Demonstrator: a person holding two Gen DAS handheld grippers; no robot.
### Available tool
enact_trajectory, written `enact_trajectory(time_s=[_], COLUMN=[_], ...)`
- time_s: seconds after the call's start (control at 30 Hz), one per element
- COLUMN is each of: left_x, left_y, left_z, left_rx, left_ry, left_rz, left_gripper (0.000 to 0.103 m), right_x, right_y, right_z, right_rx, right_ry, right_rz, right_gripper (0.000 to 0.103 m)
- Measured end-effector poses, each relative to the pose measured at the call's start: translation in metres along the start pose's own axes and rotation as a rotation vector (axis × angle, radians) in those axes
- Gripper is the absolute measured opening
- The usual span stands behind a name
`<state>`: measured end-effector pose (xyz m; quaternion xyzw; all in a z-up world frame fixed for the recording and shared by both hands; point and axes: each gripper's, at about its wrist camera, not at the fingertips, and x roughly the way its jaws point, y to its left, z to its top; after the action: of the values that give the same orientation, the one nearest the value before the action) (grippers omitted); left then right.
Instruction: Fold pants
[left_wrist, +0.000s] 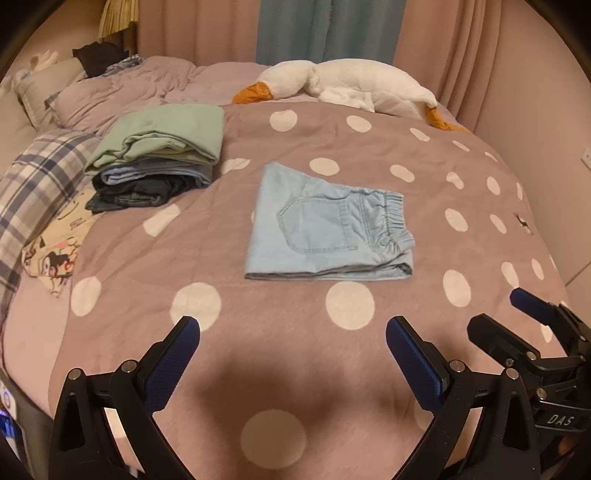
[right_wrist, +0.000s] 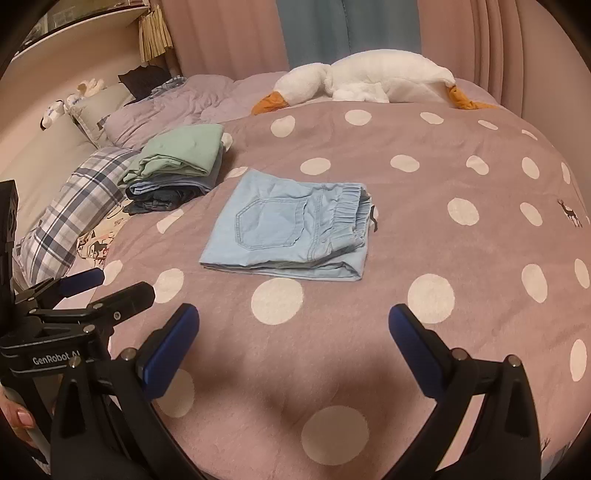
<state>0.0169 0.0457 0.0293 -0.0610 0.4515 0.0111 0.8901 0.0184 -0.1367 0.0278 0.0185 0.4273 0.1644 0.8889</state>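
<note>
Light blue denim pants (left_wrist: 325, 225) lie folded into a flat rectangle on the pink polka-dot bedspread (left_wrist: 295, 343), back pocket up, elastic waistband to the right. They also show in the right wrist view (right_wrist: 291, 229). My left gripper (left_wrist: 293, 328) is open and empty, held above the bedspread in front of the pants. My right gripper (right_wrist: 293, 314) is open and empty too, also short of the pants. It shows at the right edge of the left wrist view (left_wrist: 517, 314), and the left gripper shows at the left edge of the right wrist view (right_wrist: 110, 284).
A stack of folded clothes (left_wrist: 159, 166) with a green garment on top sits left of the pants. A plaid pillow (left_wrist: 33, 199) and a cartoon-print cloth (left_wrist: 55, 251) lie at the left. A white goose plush (left_wrist: 340, 88) lies along the far edge, with curtains behind.
</note>
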Motion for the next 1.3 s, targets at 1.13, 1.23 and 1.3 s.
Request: enact_trajectory(time_s=[1.13, 1.23, 1.3], left_x=[-0.015, -0.015, -0.015], left_y=[0.002, 0.002, 0.003], left_z=[-0.003, -0.003, -0.004], left_rx=[0.004, 0.003, 0.003], left_ry=[-0.018, -0.021, -0.022], left_rz=[0.021, 0.025, 0.026], left_gripper=[0.1, 0.1, 0.1], right_x=[-0.008, -0.008, -0.009], right_y=[0.012, 0.014, 0.014], right_z=[-0.004, -0.004, -0.004], right_rx=[-0.015, -0.018, -0.018], right_ry=[-0.005, -0.006, -0.006], right_rz=[0.01, 0.012, 0.013], right_gripper=[0.103, 0.103, 0.103])
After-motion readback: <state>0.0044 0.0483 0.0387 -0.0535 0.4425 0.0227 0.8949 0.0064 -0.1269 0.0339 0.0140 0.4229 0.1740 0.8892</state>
